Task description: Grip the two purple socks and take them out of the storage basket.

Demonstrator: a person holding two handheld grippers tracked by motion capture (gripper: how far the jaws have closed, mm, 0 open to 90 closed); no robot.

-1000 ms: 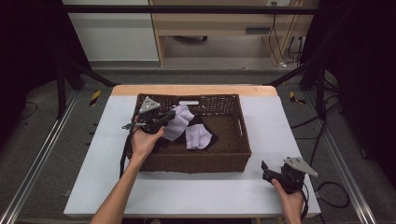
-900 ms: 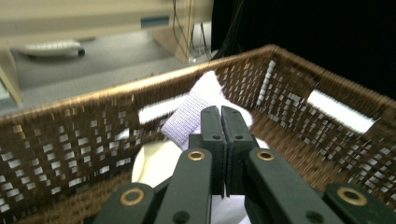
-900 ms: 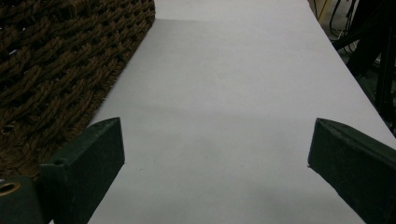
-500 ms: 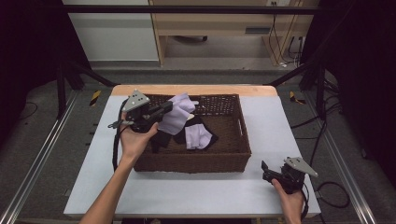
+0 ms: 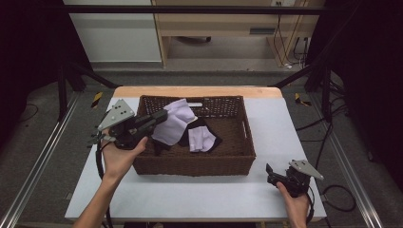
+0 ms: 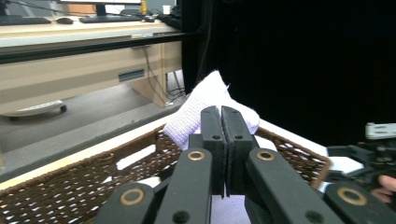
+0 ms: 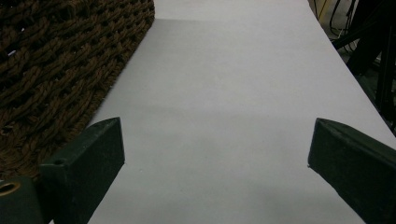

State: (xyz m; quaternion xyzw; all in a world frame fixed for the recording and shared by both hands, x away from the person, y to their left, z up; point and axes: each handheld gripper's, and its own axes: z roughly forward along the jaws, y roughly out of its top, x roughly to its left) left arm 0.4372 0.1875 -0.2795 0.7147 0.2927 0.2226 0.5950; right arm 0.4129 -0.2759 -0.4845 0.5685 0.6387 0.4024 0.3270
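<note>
Cloth (image 5: 175, 124), pale lilac, clamped in my left gripper (image 5: 160, 116); jaws pressed tight on its edge, the rest hanging beyond the tips over the wicker basket (image 5: 237, 164). A second folded cloth (image 5: 199, 139) lies in the basket below. My right gripper (image 5: 270, 172) rests low on the bench (image 5: 285, 123), jaws spread, nothing between, basket just to its left.

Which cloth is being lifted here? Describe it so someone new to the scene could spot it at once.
Start at the brown wicker basket in the middle of the white table. Over its left end, the left gripper is shut on a pale lilac cloth, which hangs from the jaws. The other pale cloth lies flat on the basket floor, on something black.
</note>
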